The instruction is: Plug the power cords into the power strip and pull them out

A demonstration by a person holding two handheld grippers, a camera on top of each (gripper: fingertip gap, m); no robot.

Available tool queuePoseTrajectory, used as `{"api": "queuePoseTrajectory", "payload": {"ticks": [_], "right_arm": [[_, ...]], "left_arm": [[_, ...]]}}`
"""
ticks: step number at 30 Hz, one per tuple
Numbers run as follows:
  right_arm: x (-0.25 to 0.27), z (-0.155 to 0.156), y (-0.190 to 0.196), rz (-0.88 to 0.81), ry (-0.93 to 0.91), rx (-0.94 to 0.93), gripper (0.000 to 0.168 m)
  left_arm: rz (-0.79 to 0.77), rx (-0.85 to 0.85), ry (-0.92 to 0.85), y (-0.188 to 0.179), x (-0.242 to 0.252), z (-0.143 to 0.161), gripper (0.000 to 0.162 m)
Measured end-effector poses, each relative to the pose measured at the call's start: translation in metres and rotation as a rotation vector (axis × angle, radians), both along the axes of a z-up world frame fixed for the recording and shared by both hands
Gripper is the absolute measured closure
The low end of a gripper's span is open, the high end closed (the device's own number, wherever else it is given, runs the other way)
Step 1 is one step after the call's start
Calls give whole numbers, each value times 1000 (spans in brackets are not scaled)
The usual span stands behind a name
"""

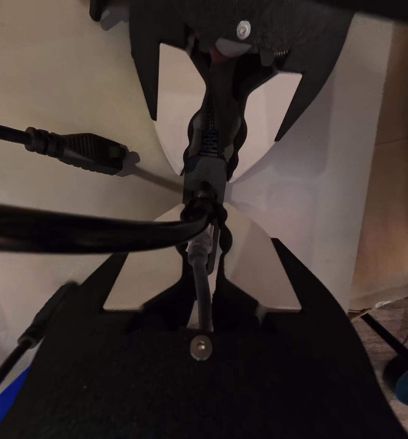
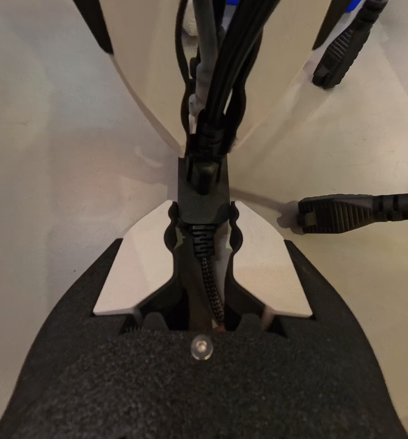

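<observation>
The two grippers face each other over a white table (image 2: pixel 56 166). My right gripper (image 2: pixel 203 209) is shut on the small dark grey power strip body (image 2: pixel 201 202), whose braided cord (image 2: pixel 211 285) runs back between its fingers. My left gripper (image 1: pixel 204 215) is shut on a black power cord plug (image 1: pixel 201 192), whose nose sits in the strip's socket (image 1: pixel 205 173). The plug's flat black cord (image 1: pixel 79 228) sweeps left, and a grey cable (image 1: pixel 201 273) lies between the left fingers. In the right wrist view the plug (image 2: pixel 201 173) enters the strip from above, held by the left gripper (image 2: pixel 207 147).
A second black ribbed plug (image 1: pixel 91 154) lies loose on the table beside the strip; it also shows in the right wrist view (image 2: pixel 336 213). Another ribbed plug (image 2: pixel 338 52) lies farther off. The table edge and a brown floor with a black stand (image 1: pixel 393 344) are at the right. My right fingertips sit around 4 cm from my left ones.
</observation>
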State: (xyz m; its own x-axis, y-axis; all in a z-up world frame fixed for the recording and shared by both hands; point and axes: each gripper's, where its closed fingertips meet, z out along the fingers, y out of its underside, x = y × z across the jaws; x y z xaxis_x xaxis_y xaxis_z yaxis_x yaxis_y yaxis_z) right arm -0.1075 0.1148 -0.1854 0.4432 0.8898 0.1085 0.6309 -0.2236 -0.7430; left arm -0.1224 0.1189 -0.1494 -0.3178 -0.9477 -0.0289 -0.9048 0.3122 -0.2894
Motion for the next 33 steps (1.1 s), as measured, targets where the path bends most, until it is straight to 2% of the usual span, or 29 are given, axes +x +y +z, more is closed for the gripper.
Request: {"api": "queuePoseTrajectory", "payload": {"ticks": [1, 17, 18, 19, 23, 28, 30, 33], "right_arm": [[0, 0, -2, 7, -2, -1, 125], [2, 0, -3, 11, 5, -12, 125], [3, -1, -3, 8, 1, -16, 125], [4, 0, -1, -8, 4, -19, 125], [3, 0, -1, -2, -31, 17, 126], [0, 1, 0, -10, -5, 10, 126], [0, 2, 2, -17, 0, 7, 126], [1, 2, 1, -22, 19, -29, 127]], "left_arm": [[15, -23, -6, -2, 1, 0, 142], [72, -68, -118, -3, 4, 8, 143], [87, -95, -174, -3, 9, 15, 151], [107, -110, -178, -2, 10, 17, 149], [30, -31, -135, -3, 5, 15, 149], [38, -33, -107, -2, 3, 14, 148], [30, 14, -107, -1, 2, 13, 147], [63, 122, -120, 5, 0, 13, 131]]}}
